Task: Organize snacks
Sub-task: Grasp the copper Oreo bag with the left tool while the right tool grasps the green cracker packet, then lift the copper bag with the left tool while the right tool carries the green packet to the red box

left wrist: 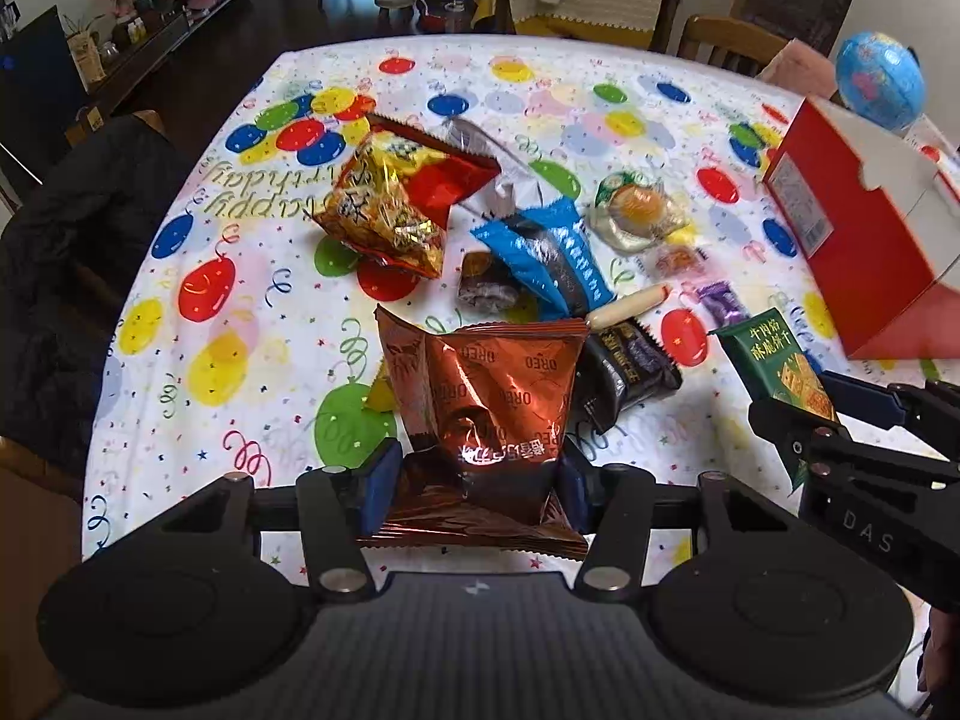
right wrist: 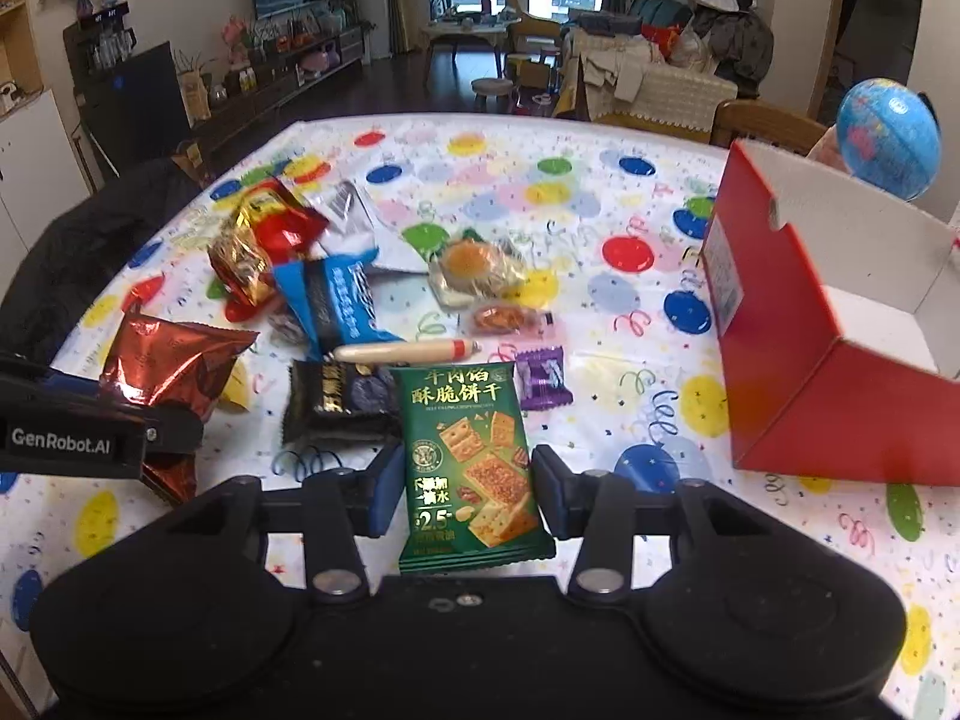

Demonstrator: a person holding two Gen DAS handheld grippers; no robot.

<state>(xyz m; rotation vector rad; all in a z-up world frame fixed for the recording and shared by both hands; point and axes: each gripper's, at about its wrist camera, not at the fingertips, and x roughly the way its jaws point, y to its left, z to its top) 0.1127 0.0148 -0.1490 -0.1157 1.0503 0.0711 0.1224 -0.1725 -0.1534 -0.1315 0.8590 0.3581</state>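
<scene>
My left gripper (left wrist: 477, 480) is shut on a copper-brown Oreo packet (left wrist: 486, 396), lifted off the table; the same packet (right wrist: 174, 360) shows at the left of the right wrist view. My right gripper (right wrist: 468, 489) is shut on a green cracker packet (right wrist: 474, 468), whose top (left wrist: 780, 366) also appears in the left wrist view. More snacks lie on the balloon tablecloth (right wrist: 600, 372): a gold-and-red bag (left wrist: 390, 204), a blue packet (left wrist: 552, 258), a black packet (right wrist: 339, 399), a sausage stick (right wrist: 402, 353), a purple candy (right wrist: 543, 378) and a wrapped cake (right wrist: 474, 267).
An open red box (right wrist: 804, 384) with a white inside stands on the table at the right. A blue globe (right wrist: 888, 135) sits behind it. A dark jacket (left wrist: 78, 252) hangs over a chair at the table's left edge. Wooden chairs (right wrist: 762, 123) stand at the far side.
</scene>
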